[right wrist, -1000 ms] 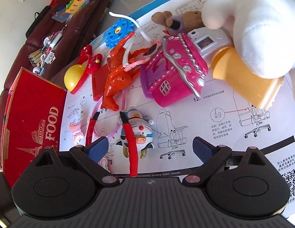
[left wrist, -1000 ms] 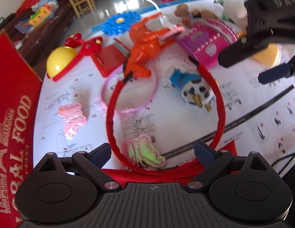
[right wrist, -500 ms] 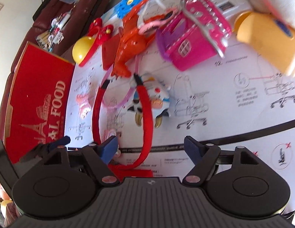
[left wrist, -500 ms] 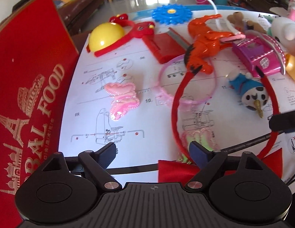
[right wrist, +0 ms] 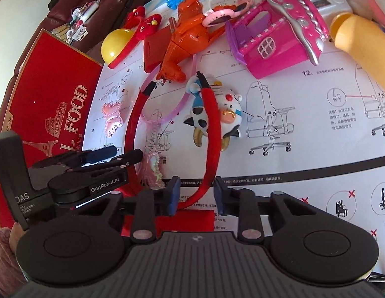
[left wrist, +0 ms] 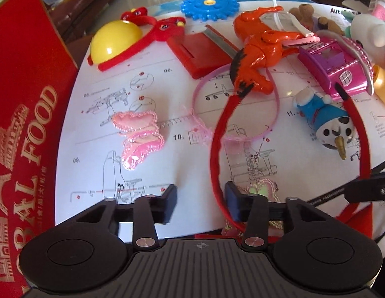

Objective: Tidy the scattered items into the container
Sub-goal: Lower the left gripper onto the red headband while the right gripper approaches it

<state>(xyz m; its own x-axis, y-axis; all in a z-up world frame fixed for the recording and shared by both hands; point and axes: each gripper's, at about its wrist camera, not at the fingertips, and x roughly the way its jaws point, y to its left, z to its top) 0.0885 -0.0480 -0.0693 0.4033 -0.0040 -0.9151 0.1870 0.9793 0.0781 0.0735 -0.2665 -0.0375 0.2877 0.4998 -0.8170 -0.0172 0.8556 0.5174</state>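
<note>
**A:** Where was the headband?

**B:** The headband (left wrist: 214,149) lay flat on the sheet (left wrist: 167,94), its curve toward 6 o'clock in both views. Its right arm crossed the cow toy (right wrist: 224,114). The box (left wrist: 23,124) stood at 9 o'clock, and the band was not in it.

**A:** What had just changed?

**B:** A second before, both pairs of jaws stood wide and back from the band. Now the left gripper (left wrist: 200,198) straddled its left arm and the right gripper (right wrist: 196,193) its right arm. Both were closing and already narrow, with gaps left, so neither pinched yet.

**A:** Meaning?

**B:** A two-handed lift looked close, I'd say, but nothing was tidied yet.

**A:** And the hands?

**B:** Both pitched steeply down at the table. In the right view the left gripper reached in from 9 o'clock.
</note>
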